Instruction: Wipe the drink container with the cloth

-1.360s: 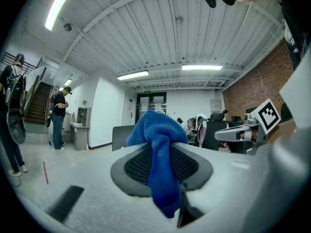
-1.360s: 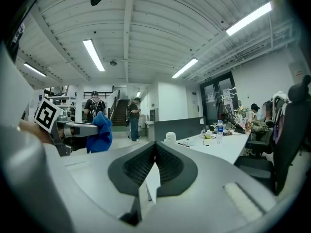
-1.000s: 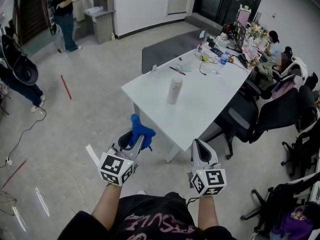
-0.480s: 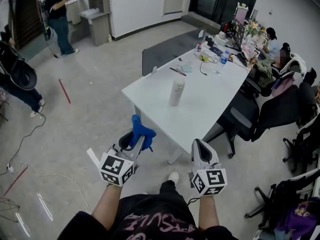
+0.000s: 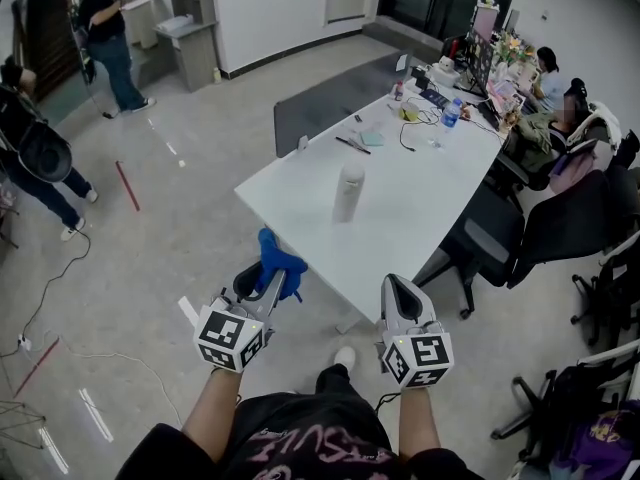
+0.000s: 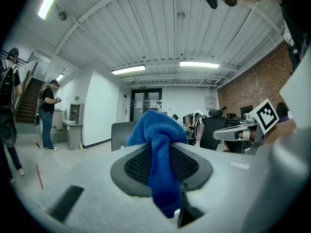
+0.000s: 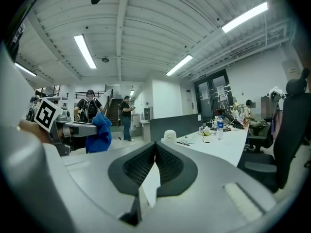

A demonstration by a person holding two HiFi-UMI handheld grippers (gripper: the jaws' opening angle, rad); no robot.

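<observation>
A white drink container stands upright on the near part of a long white table; in the right gripper view the container shows just above my jaws. My left gripper is shut on a blue cloth, which bunches up above the jaws and hangs down between them. My right gripper is shut with nothing in it. Both grippers are held level in front of me, short of the table's near corner. From the right gripper view the cloth hangs at the left.
The table's far end carries a water bottle, cables and desk clutter. Black office chairs line its right side, where people sit. A grey chair back stands behind the table. Two people stand at far left; cables lie on the floor.
Both grippers have moved forward toward the table together, and the table and container sit slightly nearer and lower in the head view. The cloth stays gripped.
</observation>
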